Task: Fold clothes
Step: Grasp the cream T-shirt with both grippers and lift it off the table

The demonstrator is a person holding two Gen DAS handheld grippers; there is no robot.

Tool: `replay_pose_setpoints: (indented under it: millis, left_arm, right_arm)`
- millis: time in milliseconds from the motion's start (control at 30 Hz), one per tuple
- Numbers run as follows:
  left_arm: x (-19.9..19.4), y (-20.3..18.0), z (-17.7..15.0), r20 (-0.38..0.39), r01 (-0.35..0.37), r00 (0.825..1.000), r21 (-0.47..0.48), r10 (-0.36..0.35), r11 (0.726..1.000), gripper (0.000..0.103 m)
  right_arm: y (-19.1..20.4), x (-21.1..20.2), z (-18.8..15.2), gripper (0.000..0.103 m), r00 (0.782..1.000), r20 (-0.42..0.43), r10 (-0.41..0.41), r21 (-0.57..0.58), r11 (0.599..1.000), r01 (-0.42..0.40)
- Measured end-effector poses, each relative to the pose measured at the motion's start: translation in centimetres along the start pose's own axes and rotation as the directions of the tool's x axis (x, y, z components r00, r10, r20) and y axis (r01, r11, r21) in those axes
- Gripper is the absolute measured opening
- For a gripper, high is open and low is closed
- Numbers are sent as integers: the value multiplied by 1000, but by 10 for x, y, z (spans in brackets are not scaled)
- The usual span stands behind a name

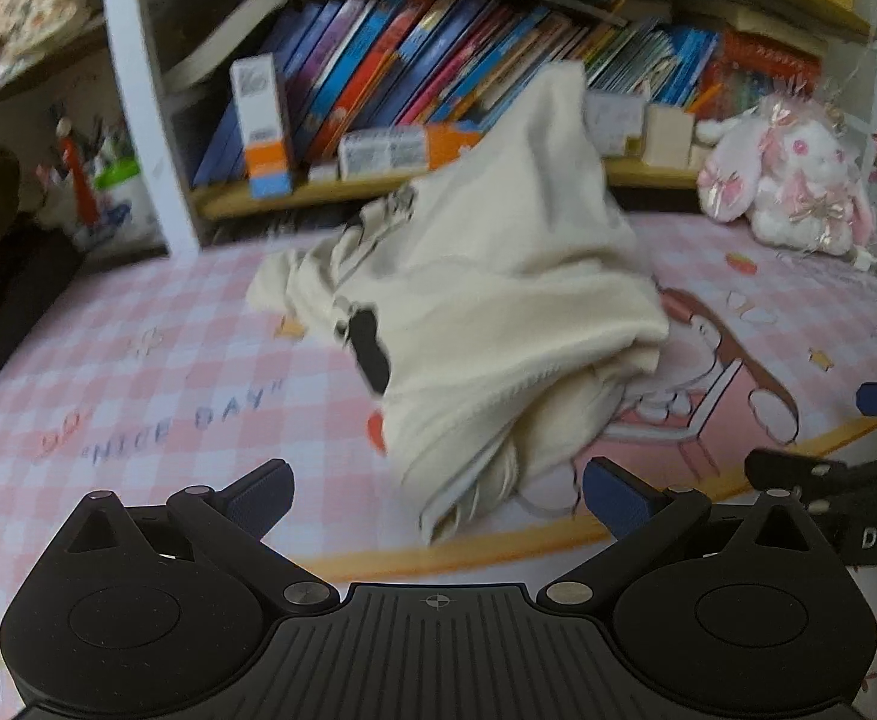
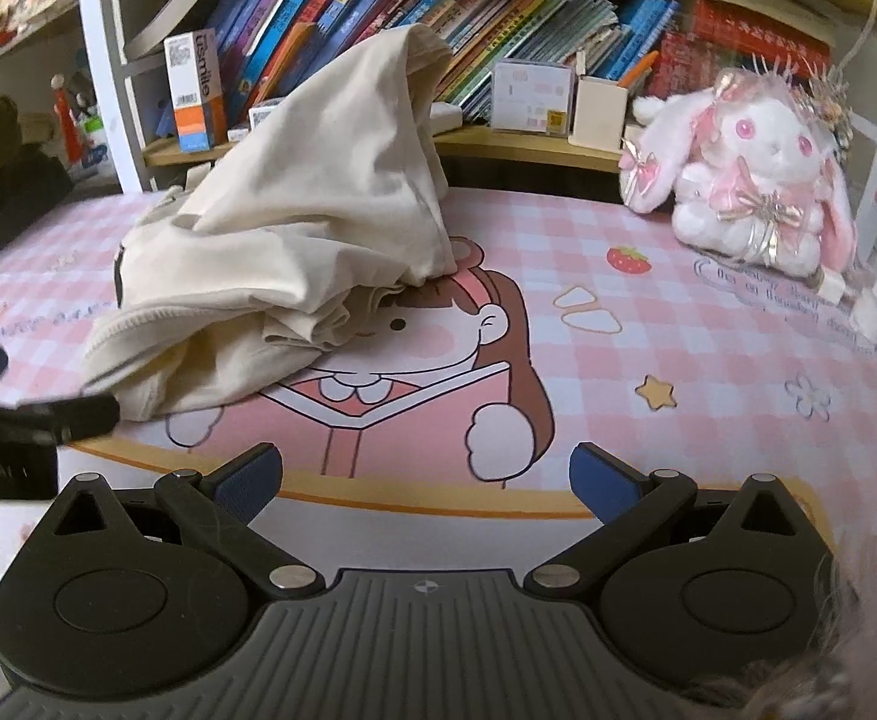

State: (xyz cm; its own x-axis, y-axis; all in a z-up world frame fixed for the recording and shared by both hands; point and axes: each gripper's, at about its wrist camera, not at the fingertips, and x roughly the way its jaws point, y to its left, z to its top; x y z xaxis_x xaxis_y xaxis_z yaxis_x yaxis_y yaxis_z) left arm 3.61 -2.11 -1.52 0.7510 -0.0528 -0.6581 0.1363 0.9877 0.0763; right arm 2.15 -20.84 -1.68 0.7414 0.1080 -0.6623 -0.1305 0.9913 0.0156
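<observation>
We see a child's room at home: a wooden shelf of colourful books (image 2: 378, 30), a white-and-pink plush rabbit (image 2: 756, 180), and a pink checked cartoon desk mat (image 2: 678, 360).

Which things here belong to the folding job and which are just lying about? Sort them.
For the job: cream garment, left gripper, right gripper, both open and empty.

Lying about: plush rabbit, books, orange-and-white box, pink checked mat.
</observation>
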Motion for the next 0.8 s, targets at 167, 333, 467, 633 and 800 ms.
replay_pose_setpoints:
  millis: [167, 333, 467, 633, 800]
  left_arm:
    - [16, -7, 8, 24, 0, 1000, 66, -2, 998, 102]
    - [33, -16, 10, 29, 1, 1000, 123, -5, 992, 92]
    - [42, -20, 14, 38, -9, 999, 161, 3, 987, 41]
    - [5, -12, 31, 142, 67, 986, 112, -83, 991, 9]
    - [-49, -5, 36, 254, 144, 952, 113, -169, 983, 9]
  right_arm:
    - [-3, 4, 7, 103, 999, 18, 42, -82, 996, -40]
    - [3, 4, 21, 103, 996, 47, 78, -300, 952, -61]
    - [11, 5, 30, 101, 991, 73, 109, -481, 875, -61]
    - [29, 16, 30, 95, 984, 124, 124, -725, 689, 4]
    - [49, 25, 22, 84, 953, 224, 202, -896, 429, 119]
